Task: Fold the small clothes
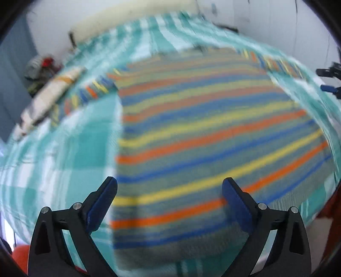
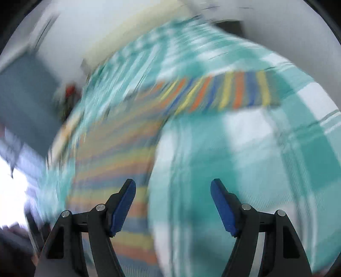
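A striped shirt (image 1: 202, 127) in orange, yellow, blue and grey-green lies flat on a teal and white checked bedsheet (image 1: 64, 153), sleeves spread to both sides. My left gripper (image 1: 169, 187) is open and empty, above the shirt's near hem. In the right wrist view the shirt (image 2: 115, 153) lies to the left, one sleeve (image 2: 230, 91) stretching right. My right gripper (image 2: 173, 191) is open and empty, above the shirt's right edge and the sheet (image 2: 245, 153). Both views are motion-blurred. The right gripper's blue fingers (image 1: 329, 88) show at the left view's right edge.
A folded light cloth (image 1: 51, 95) lies on the bed at the left, with a dark heap of clothes (image 1: 40, 68) behind it. A white wall (image 1: 106, 19) stands beyond the bed. An orange object (image 1: 20, 255) sits at the lower left.
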`<state>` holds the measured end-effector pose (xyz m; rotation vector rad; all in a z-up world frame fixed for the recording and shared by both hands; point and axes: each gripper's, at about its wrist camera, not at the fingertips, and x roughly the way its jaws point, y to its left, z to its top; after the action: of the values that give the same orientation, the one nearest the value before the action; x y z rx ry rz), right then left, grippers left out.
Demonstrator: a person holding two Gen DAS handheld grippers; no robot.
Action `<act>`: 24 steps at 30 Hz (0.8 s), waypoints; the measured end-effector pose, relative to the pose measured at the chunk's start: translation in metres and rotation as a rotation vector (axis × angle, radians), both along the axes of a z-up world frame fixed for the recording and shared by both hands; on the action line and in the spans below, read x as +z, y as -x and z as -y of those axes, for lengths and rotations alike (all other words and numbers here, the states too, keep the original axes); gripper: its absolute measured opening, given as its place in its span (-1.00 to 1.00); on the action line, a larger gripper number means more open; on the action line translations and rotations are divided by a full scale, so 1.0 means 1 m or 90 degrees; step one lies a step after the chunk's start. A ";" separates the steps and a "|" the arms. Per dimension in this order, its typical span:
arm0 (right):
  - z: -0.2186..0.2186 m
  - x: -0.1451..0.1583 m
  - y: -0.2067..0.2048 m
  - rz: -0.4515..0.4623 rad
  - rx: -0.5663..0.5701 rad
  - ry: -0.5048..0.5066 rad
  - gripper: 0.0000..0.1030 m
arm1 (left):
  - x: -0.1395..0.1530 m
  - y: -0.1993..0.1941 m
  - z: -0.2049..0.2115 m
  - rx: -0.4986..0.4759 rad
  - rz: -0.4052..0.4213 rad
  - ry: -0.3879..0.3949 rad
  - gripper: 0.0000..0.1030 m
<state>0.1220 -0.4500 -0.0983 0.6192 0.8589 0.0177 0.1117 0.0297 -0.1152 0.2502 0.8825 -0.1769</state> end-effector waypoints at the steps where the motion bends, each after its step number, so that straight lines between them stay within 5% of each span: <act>1: 0.017 -0.006 -0.011 0.000 -0.035 -0.037 0.41 | 0.003 -0.001 -0.005 0.015 0.012 0.009 0.93; 5: 0.076 -0.062 -0.050 -0.015 -0.175 -0.206 0.39 | 0.001 -0.013 -0.021 0.069 0.011 0.040 0.93; 10: 0.113 -0.079 -0.062 0.053 -0.318 -0.230 0.16 | -0.015 -0.023 -0.033 0.112 -0.022 0.032 0.93; 12: 0.122 -0.083 -0.068 0.042 -0.362 -0.228 -0.21 | -0.020 -0.024 -0.036 0.122 -0.033 0.037 0.93; 13: 0.125 -0.082 -0.071 0.024 -0.369 -0.207 -0.69 | -0.021 -0.025 -0.036 0.125 -0.035 0.040 0.93; 14: 0.127 -0.078 -0.075 -0.002 -0.372 -0.174 -0.94 | -0.022 -0.027 -0.037 0.129 -0.035 0.044 0.93; 17: 0.119 -0.041 -0.090 0.004 -0.332 -0.077 -0.94 | -0.022 -0.026 -0.039 0.137 -0.035 0.056 0.93; 20: 0.072 0.024 -0.121 0.076 -0.183 0.010 -0.94 | -0.020 -0.027 -0.041 0.139 -0.034 0.072 0.93; 24: -0.043 0.084 -0.184 0.131 0.065 0.017 -0.94 | -0.018 -0.032 -0.043 0.137 -0.038 0.096 0.93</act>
<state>0.3061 -0.4069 -0.0143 0.5370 0.6896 0.1592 0.1440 0.0726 -0.1330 0.0091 0.9439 -0.0494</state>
